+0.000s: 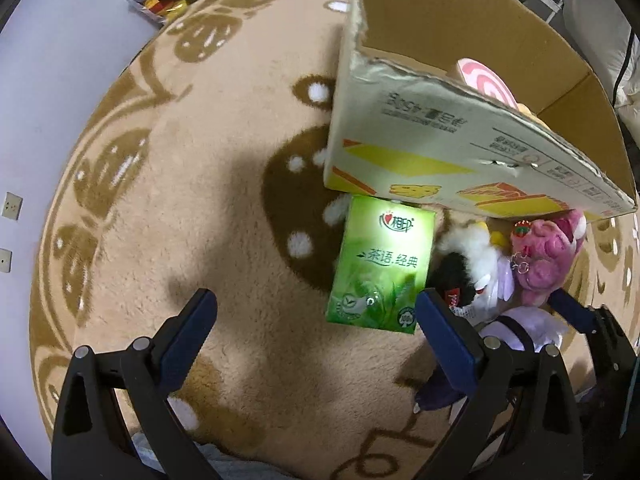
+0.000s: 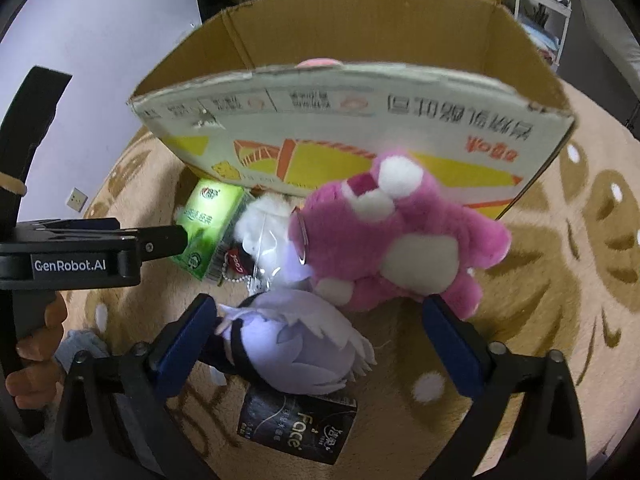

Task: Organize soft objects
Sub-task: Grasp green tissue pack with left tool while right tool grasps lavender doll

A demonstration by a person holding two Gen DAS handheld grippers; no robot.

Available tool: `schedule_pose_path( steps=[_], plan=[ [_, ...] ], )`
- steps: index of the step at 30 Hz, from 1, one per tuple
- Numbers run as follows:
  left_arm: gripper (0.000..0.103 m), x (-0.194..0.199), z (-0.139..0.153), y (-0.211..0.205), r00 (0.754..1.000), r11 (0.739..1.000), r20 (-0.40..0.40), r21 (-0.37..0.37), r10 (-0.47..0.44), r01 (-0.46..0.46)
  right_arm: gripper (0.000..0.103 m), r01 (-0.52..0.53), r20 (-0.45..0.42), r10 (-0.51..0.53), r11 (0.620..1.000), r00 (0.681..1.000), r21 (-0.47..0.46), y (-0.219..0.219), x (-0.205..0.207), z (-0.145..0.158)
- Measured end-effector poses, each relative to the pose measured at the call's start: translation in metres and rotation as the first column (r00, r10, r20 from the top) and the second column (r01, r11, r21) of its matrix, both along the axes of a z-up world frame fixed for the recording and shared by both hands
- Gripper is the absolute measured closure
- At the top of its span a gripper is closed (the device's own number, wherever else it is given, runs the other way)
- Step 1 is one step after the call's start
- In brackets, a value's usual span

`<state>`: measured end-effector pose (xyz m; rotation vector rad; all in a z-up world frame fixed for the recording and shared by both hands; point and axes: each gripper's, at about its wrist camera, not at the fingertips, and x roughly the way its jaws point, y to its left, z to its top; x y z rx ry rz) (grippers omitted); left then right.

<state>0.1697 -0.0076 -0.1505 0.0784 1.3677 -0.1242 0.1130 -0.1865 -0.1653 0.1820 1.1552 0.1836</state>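
open-topped corrugated cardboard box [image 2: 360,128], white printed outer wall with yellow and orange graphics: stands on the beige plush rug with brown pattern [image 1: 224,208]. inside it, a round pink-and-white swirl plush [image 1: 484,80], partly hidden by the near wall.

green plastic-wrapped tissue pack with tea-leaf print [image 1: 380,264]: lies on the rug, one end against the box's near wall.

small white and black fluffy plush [image 1: 472,260] with bead chain: just beside the green pack, between it and the pink toy.

pink plush bear with white patches [image 2: 396,232]: lies on the rug against the box's front wall.

pale lilac plush with feathered wings [image 2: 296,344]: lies in front of the pink bear, resting partly on a black tissue pack with gold lettering [image 2: 296,428].

left gripper [image 1: 316,312]: blue-padded jaws spread wide, holding nothing, near the green pack's lower end.

right gripper [image 2: 320,316]: jaws spread wide, holding nothing; lilac plush lies between them, touching the left pad.
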Motion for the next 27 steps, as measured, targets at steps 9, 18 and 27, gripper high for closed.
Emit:
schedule_pose_path(
  steps=[9, 18, 27],
  plan=[
    [0.005, 0.006, -0.016, -0.016, 0.998, 0.999, -0.032, 0.026, -0.046, 0.047, 0.020, -0.007, -0.019, 0.008, 0.999, 1.000, 0.047, 0.001, 0.003, -0.007],
    [0.005, 0.018, -0.026, -0.020, 0.998, 0.998, -0.043, 0.022, -0.051, 0.052, 0.023, -0.017, -0.023, 0.018, 0.998, 1.000, 0.053, 0.000, 0.004, -0.009],
    [0.038, 0.014, -0.033, -0.024, 0.997, 0.997, -0.053, -0.039, -0.063, 0.061, 0.036, -0.002, -0.024, 0.004, 0.996, 1.000, 0.091, -0.002, 0.003, -0.007]
  ],
)
